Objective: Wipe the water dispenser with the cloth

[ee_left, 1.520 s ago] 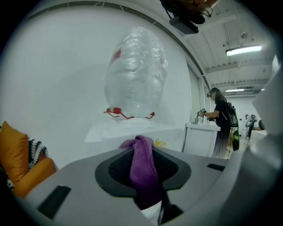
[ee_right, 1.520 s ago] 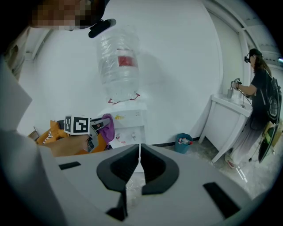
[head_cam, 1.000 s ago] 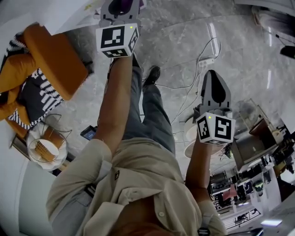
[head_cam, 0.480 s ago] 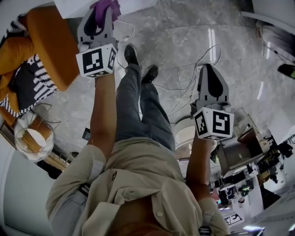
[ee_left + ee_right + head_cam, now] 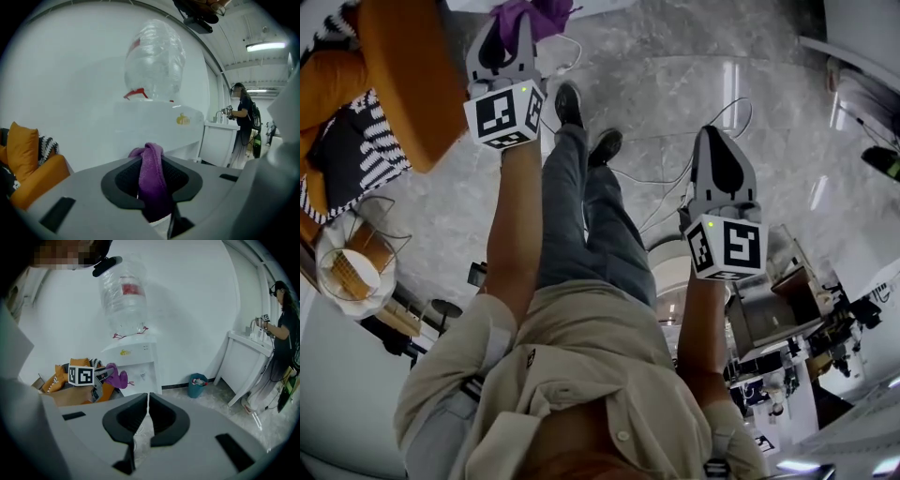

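The left tongs [image 5: 151, 161] are pinching a purple cloth [image 5: 153, 185] near the white water dispenser [image 5: 154, 123]; the right tongs [image 5: 148, 401], pressed together, are hanging above the grey marble floor [image 5: 675, 84].

Right gripper [image 5: 147, 399] jaws together and empty, water dispenser [image 5: 138, 363] ahead, purple cloth [image 5: 117, 377] beside it

Purple cloth [image 5: 151, 180], bunched, nr white dispenser [image 5: 157, 127]
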### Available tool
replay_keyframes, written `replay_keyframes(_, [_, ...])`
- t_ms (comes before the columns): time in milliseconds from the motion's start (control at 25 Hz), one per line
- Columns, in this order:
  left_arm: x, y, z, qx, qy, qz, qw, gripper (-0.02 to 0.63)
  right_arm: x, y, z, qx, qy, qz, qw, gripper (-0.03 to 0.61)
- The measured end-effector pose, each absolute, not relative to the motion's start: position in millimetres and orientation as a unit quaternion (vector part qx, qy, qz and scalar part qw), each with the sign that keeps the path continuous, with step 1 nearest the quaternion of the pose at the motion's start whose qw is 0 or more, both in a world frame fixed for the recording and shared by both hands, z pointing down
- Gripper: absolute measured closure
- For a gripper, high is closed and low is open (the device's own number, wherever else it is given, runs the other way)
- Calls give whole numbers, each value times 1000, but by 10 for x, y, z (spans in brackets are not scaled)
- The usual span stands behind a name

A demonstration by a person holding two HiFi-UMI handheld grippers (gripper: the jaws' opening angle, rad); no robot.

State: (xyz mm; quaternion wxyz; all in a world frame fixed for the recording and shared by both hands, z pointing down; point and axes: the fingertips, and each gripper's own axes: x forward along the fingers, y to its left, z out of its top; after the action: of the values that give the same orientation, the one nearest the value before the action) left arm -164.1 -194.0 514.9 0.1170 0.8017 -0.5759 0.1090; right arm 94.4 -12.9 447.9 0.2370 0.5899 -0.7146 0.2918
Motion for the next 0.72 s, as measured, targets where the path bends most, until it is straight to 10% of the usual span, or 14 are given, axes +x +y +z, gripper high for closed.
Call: replay_keyframes(720, [308,-2047,5535,885,-427,134,131,497,1862,509,4669,676,-618,337,219,551])
